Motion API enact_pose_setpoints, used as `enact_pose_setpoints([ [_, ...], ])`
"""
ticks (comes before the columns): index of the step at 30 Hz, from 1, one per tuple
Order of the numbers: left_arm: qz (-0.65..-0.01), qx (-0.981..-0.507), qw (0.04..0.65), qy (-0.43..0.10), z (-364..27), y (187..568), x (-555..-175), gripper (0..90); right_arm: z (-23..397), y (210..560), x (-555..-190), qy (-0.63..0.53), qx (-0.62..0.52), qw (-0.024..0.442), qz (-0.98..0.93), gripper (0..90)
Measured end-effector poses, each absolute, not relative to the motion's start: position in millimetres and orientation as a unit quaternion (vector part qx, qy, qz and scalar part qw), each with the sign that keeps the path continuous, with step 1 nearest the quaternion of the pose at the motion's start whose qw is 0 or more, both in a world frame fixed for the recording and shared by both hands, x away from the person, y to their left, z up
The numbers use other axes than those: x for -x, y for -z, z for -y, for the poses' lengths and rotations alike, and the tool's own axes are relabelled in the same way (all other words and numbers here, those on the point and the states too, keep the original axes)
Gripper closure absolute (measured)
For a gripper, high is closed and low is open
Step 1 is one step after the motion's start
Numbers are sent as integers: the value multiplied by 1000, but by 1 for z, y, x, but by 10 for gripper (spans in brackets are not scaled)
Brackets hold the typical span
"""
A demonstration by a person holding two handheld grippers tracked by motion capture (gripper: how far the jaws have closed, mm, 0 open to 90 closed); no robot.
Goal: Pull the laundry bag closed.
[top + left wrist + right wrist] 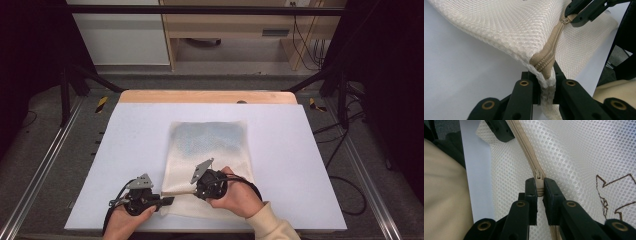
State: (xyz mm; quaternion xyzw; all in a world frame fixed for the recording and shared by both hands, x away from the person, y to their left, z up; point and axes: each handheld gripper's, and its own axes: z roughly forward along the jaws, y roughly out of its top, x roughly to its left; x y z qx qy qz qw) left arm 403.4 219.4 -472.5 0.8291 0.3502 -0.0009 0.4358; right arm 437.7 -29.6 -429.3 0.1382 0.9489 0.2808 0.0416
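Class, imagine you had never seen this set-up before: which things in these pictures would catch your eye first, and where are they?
A cream mesh zipper bag lies mid-table on the pale blue table cover. The left gripper clamps the bag's near-left corner at the zipper's end. The right gripper pinches the beige zipper slider along the near edge.

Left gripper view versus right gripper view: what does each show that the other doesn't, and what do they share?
Only the left gripper view shows the mesh bag's corner pinched between its own jaws at the closed end of the zipper, with the bag's edge lifted off the white table.

Only the right gripper view shows the zipper pull clamped between its own jaws, plus brown stitched lines on the mesh.

Both share the cream mesh, the tan zipper tape, the other gripper farther along the zipper, and a beige sleeve.
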Motion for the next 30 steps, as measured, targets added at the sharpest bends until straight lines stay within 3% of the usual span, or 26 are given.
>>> enact_pose_setpoints([
  [30, -346, -831, 434, 0, -218, 473, -403, 835, 47, 431, -438, -289, -162, 44, -943, 821],
])
